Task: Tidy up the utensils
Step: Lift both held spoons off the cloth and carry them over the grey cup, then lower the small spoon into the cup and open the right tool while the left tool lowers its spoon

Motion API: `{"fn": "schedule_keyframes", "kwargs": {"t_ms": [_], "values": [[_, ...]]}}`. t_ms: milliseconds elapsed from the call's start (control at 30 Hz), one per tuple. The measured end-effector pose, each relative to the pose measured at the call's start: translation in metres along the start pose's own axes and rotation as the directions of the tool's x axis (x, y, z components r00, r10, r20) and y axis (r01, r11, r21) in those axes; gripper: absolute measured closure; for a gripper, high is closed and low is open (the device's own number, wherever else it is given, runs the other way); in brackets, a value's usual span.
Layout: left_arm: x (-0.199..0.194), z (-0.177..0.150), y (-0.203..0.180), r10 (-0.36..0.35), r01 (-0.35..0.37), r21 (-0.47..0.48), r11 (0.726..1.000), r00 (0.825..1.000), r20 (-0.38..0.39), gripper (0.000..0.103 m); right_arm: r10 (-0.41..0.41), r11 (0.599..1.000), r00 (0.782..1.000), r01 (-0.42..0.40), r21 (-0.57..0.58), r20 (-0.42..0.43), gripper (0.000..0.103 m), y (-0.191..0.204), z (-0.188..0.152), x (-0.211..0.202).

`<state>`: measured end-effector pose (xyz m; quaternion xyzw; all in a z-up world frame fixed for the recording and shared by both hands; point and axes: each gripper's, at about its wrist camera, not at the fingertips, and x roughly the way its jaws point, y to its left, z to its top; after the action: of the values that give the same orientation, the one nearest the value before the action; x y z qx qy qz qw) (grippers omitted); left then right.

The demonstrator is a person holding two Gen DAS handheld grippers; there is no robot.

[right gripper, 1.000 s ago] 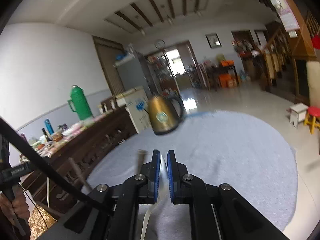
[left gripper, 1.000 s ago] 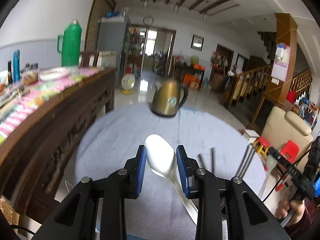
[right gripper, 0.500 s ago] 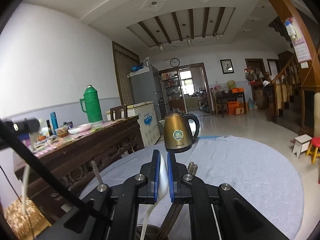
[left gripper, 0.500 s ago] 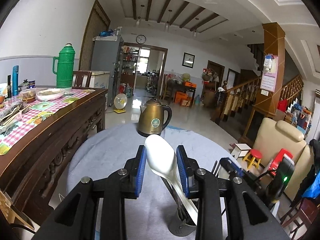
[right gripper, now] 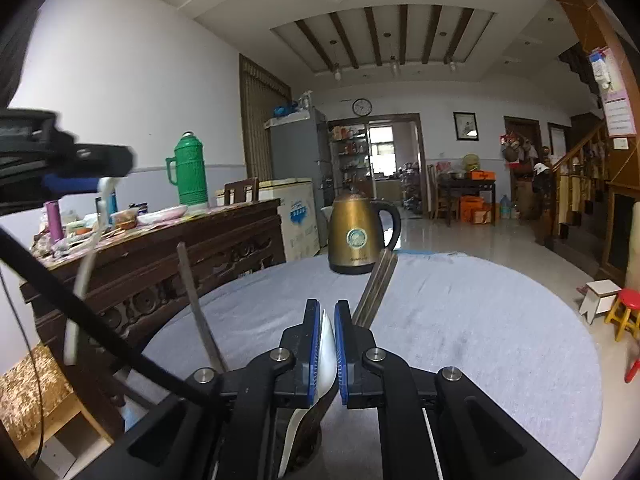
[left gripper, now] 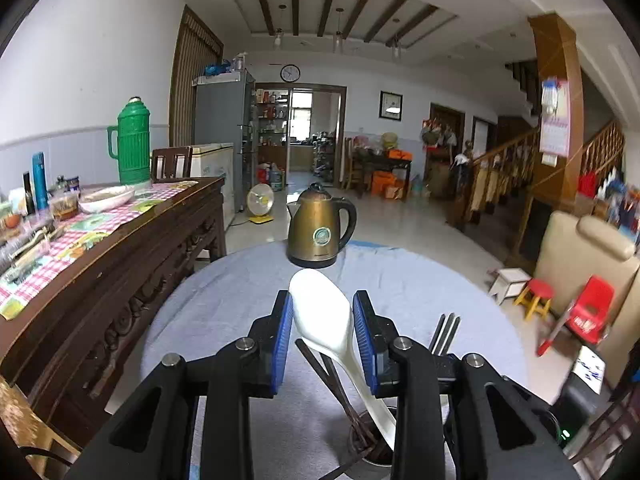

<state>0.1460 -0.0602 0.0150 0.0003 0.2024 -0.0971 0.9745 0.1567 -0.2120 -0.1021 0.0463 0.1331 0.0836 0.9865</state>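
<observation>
My left gripper (left gripper: 322, 330) is shut on the bowl of a white rice spoon (left gripper: 324, 322); its handle runs down into a round utensil holder (left gripper: 370, 446) that stands on the grey-clothed round table (left gripper: 240, 308). Dark chopsticks (left gripper: 334, 380) and metal chopsticks (left gripper: 444, 334) stand in the holder. My right gripper (right gripper: 327, 340) is shut on a thin white spoon (right gripper: 326, 342) seen edge-on, above the same holder (right gripper: 310, 436). Metal chopsticks (right gripper: 378, 284) and a grey stick (right gripper: 196, 300) lean out of it. The left gripper (right gripper: 68, 164) shows blurred at the far left.
A brass kettle (left gripper: 320, 226) stands at the table's far edge. A dark wooden sideboard (left gripper: 120, 248) with a green thermos (left gripper: 134, 140) and dishes runs along the left. Small stools (left gripper: 534, 296) and a beige chair (left gripper: 580, 252) stand on the right.
Both grippers have tilted up and come over the utensil holder with their spoons. The holder and its chopsticks have come into view below both.
</observation>
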Motion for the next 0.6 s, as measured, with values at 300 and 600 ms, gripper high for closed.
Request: {"fn": "schedule_keyframes", "kwargs": {"t_ms": [300,600], "values": [[0.035,-0.008,-0.026,0.091,-0.087,0.070,0.994,0.994,-0.055,0.071,0.090,0.990,0.995,-0.085,0.113,-0.040,0.094,-0.023,-0.014,-0.014],[0.055,-0.019,-0.048,0.149,-0.137,0.140,0.981,0.985,-0.085,0.071,0.075,0.958,0.997,-0.073,0.277,0.002,0.062,-0.071,-0.020,-0.042]]}}
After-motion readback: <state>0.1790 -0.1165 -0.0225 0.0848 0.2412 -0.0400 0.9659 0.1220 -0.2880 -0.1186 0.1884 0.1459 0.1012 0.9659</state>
